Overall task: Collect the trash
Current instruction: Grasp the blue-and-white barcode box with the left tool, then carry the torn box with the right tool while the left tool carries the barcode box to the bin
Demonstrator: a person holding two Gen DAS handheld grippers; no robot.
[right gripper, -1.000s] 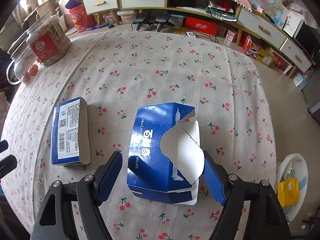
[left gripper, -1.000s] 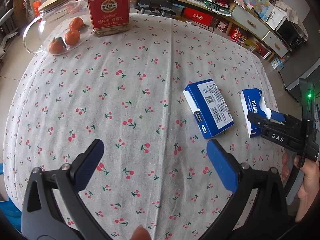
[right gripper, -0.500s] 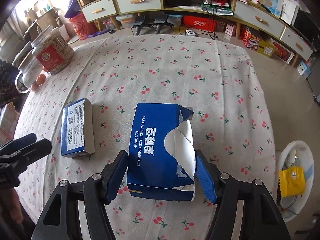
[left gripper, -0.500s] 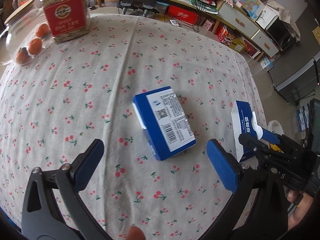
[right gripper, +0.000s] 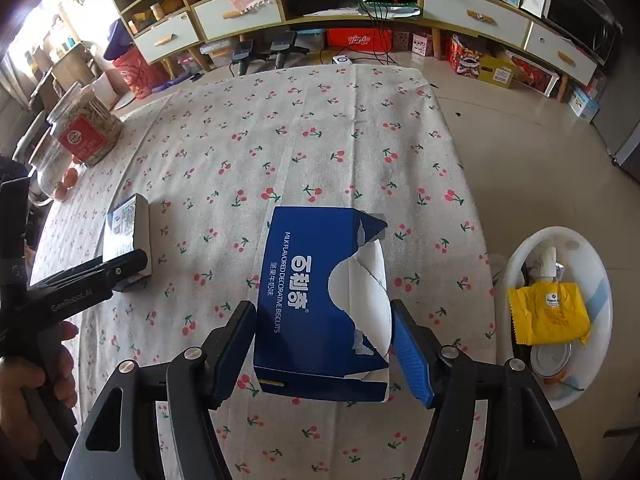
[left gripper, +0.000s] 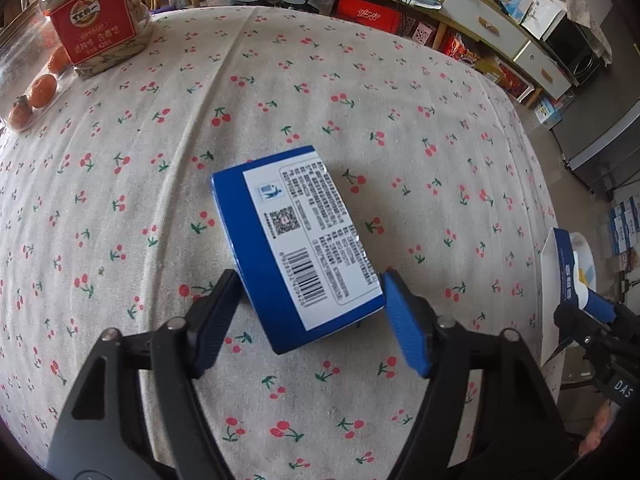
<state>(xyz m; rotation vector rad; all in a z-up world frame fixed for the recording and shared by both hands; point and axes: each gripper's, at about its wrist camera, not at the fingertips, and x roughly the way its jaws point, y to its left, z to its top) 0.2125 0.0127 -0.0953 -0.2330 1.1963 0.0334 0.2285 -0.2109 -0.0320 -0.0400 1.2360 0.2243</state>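
torn blue box (right gripper: 320, 312) reads "milk flavored decorative biscuits"; right gripper (left gripper: 618, 390) "das".

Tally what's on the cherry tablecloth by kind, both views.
Blue cardboard biscuit boxes: 2, closed one and torn-open one
Clear seed jar with red label: 1
Small orange fruits: at least 3, edge of view partly hidden
Total: at least 6
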